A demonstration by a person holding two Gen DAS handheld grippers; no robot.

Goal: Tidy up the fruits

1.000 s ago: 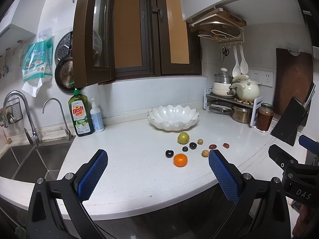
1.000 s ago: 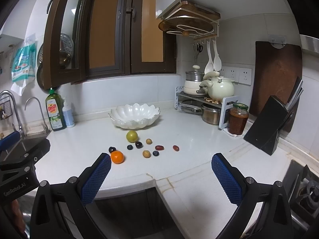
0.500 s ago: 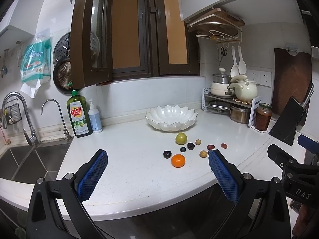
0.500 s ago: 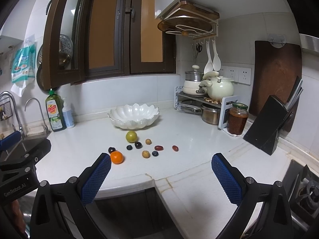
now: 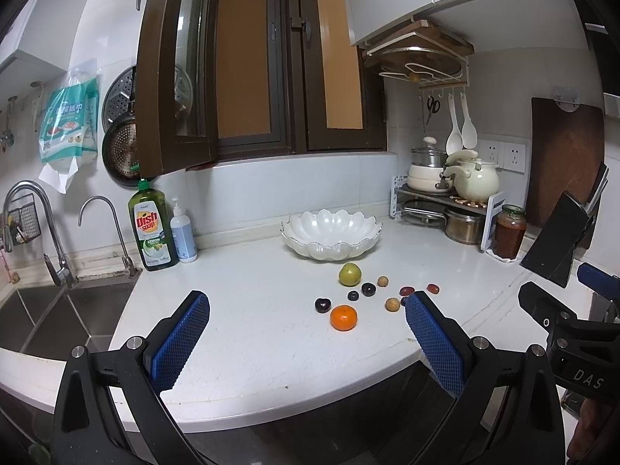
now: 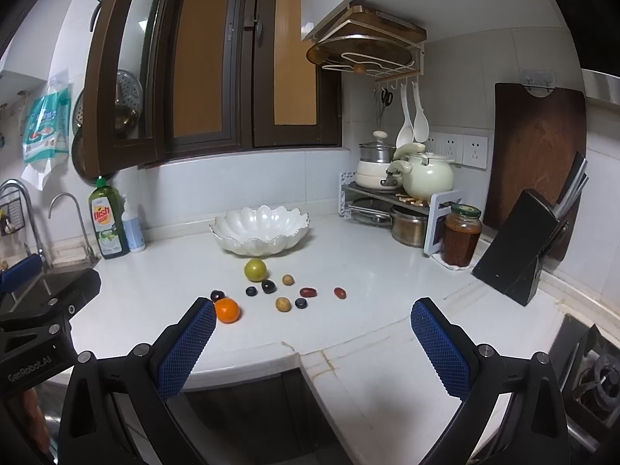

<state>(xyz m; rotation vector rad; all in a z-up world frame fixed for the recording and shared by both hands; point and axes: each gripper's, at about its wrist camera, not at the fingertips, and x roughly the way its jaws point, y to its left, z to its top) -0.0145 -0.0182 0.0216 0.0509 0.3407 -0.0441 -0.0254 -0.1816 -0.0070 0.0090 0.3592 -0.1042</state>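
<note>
Both my grippers, left (image 5: 306, 335) and right (image 6: 313, 339), gape wide and hold nothing. The fruits lie loose on the counter (image 5: 248, 333) before the empty bowl (image 5: 331, 234). The round orange (image 5: 343, 317) could roll off the near edge if 1 finger nudges it.

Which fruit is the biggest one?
The green fruit, the one closest to the white bowl. It looks a bit bigger than the orange, and the dark and brownish ones around it are much smaller.
</note>
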